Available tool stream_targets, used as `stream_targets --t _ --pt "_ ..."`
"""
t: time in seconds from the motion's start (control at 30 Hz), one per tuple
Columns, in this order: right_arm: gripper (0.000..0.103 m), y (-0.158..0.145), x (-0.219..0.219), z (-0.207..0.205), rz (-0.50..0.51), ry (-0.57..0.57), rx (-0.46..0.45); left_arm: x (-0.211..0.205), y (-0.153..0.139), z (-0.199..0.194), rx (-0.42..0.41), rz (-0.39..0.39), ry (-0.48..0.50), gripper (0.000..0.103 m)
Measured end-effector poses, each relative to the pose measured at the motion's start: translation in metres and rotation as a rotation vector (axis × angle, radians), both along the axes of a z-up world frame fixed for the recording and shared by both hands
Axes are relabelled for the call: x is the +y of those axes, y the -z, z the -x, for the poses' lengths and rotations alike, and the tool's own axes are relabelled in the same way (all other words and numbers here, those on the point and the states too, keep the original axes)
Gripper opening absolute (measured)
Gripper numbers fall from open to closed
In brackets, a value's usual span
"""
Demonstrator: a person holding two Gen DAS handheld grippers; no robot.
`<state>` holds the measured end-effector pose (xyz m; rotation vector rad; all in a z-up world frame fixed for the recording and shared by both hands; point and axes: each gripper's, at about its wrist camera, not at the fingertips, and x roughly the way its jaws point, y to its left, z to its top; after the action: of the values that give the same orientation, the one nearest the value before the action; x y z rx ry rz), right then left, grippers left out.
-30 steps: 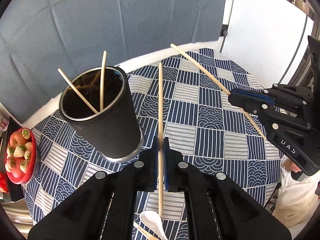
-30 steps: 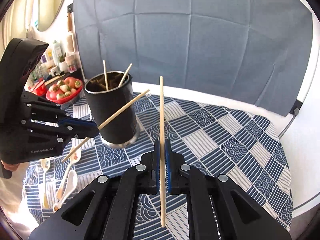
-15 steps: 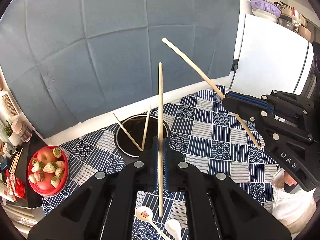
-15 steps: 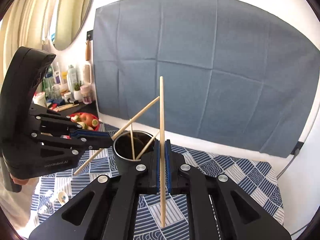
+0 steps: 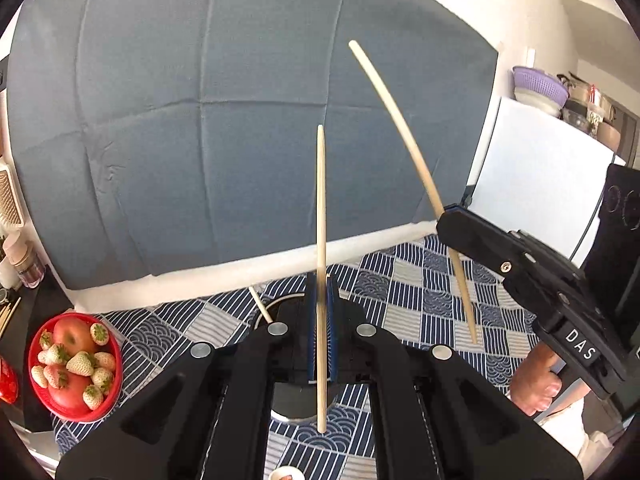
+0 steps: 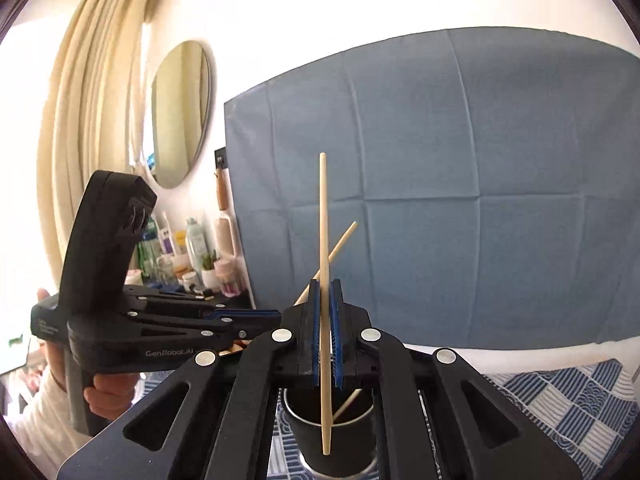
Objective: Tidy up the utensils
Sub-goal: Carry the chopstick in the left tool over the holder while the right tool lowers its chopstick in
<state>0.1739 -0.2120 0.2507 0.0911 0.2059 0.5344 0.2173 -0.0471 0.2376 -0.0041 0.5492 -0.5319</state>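
- Left tongs (image 5: pixel 320 320) clenched one pale wooden chopstick (image 5: pixel 321 216) upright above the black cylindrical holder (image 6: pixel 336 432).
- Right tongs (image 6: pixel 325 320) gripped another thin wooden chopstick (image 6: pixel 323 240) over that holder.

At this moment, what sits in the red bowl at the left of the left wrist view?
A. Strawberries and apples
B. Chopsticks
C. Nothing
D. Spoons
A: the red bowl holds pale strawberries lying among red apples, while each gripper's chopstick is held up in the air away from it.
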Motion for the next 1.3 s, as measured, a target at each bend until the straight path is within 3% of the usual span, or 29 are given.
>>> stream_targets --t 0.2,0.43,0.77,0.97,1.3 --pt "0.005 0.017 -0.006 -0.031 -0.111 -0.084 0.030 0.014 0.011 -0.013 -0.070 0.140 0.017 0.005" --pt "0.005 0.039 -0.010 -0.052 -0.218 -0.126 0.006 0.019 0.030 -0.029 -0.107 0.173 -0.004 0.005" --pt "0.005 0.073 0.000 -0.077 -0.199 -0.081 0.016 0.018 0.060 -0.047 -0.133 0.239 0.019 0.005" --pt "0.005 0.090 0.003 -0.090 -0.187 -0.075 0.055 0.007 0.073 -0.050 -0.144 0.193 0.021 0.005" --pt "0.005 0.095 0.013 -0.086 -0.053 -0.075 0.133 0.011 0.078 -0.041 -0.139 0.163 0.005 0.005"
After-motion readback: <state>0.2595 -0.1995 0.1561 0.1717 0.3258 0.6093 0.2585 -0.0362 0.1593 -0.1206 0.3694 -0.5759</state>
